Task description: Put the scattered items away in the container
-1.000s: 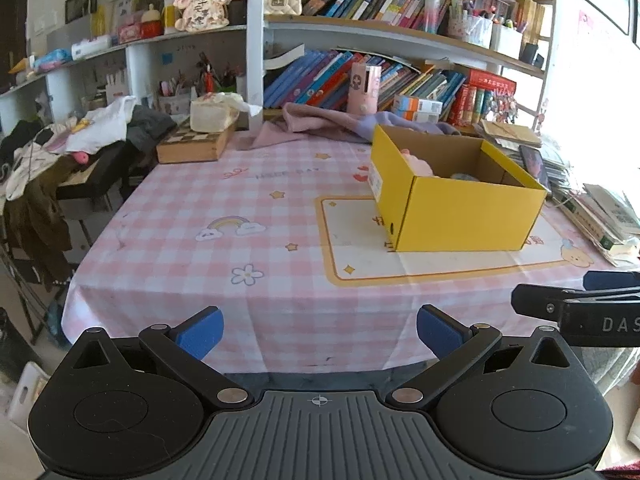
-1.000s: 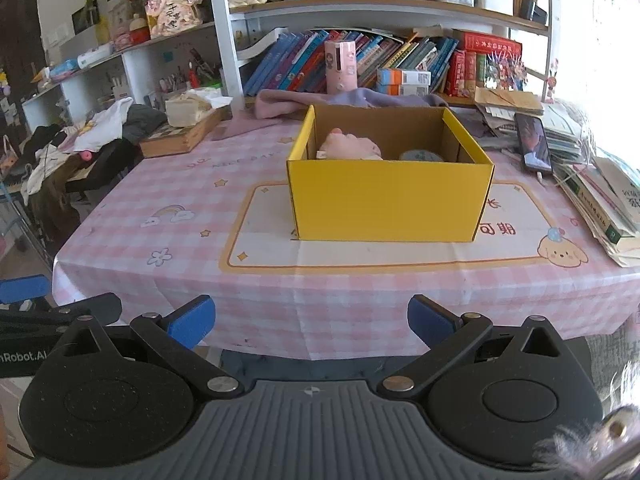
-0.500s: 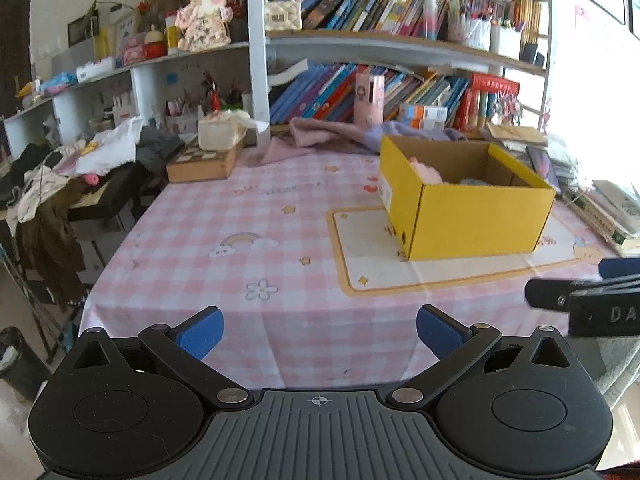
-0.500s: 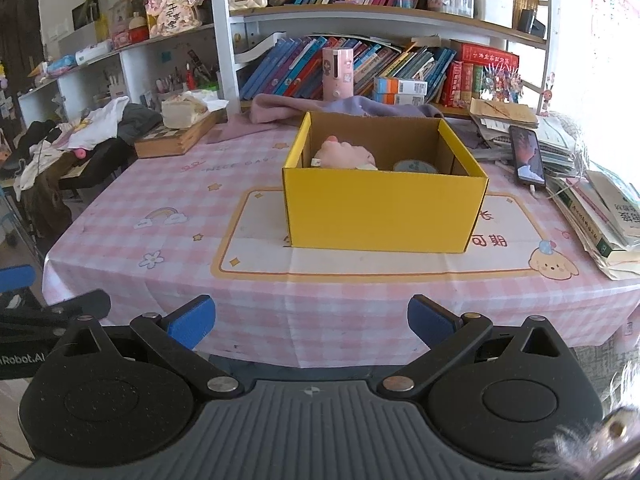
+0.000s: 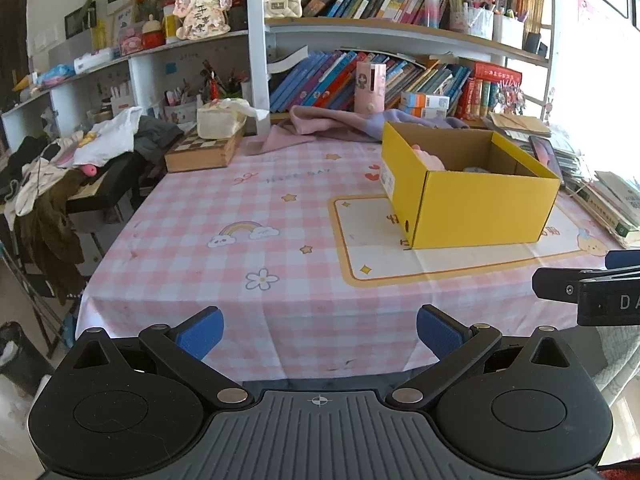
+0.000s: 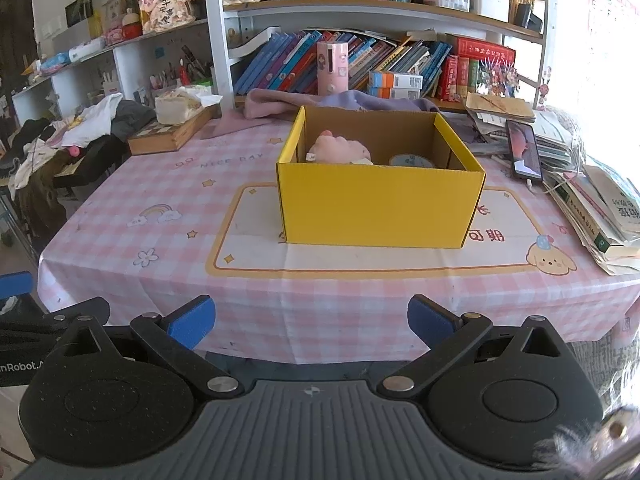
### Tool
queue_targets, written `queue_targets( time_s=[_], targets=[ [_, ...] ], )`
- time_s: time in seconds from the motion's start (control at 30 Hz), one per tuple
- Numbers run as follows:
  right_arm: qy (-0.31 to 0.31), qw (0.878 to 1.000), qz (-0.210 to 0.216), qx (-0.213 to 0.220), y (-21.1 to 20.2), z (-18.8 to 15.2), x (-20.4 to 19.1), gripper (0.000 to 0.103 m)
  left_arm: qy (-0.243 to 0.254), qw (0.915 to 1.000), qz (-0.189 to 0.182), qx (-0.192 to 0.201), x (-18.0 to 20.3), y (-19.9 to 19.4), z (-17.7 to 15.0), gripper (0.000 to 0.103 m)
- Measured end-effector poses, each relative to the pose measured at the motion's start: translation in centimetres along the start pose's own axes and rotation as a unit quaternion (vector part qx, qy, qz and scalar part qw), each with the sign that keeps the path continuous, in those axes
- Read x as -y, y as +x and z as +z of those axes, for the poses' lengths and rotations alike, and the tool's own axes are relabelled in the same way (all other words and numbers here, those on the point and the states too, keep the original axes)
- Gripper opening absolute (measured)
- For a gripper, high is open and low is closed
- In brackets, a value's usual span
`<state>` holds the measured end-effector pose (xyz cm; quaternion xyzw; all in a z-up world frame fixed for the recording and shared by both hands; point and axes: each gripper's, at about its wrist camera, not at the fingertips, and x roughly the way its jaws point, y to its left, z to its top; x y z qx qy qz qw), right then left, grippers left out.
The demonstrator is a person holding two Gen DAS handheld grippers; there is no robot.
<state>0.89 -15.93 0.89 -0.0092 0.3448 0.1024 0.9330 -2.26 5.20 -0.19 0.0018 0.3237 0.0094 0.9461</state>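
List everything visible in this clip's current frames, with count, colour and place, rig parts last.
box: one, yellow, open, on the mat near the table's middle
plush toy: one, pink, inside the box, left part
tape roll: one, pale, inside the box, right part
tablecloth: one, pink check, covering the table
mat: one, cream with an orange border, under the box
phone: one, dark, on the paper pile right of the box
tissue box: one, cream, on a wooden case at the far left
cloth: one, pink-purple, behind the box
books: many, mixed colours, on the shelves
left gripper: one, black with blue pads, jaws open, holding nothing
right gripper: same, jaws open, holding nothing
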Motion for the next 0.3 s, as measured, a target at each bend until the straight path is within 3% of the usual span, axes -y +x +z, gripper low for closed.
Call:
queue_targets(
  time_s=[0.3],
  targets=[
    [0.009,1.000,-0.002,-0.005,0.37,-0.18,0.31,0.103,-0.018,0.9998,-0.002,0.001,-0.37,0.44,0.29,0.103]
  ],
)
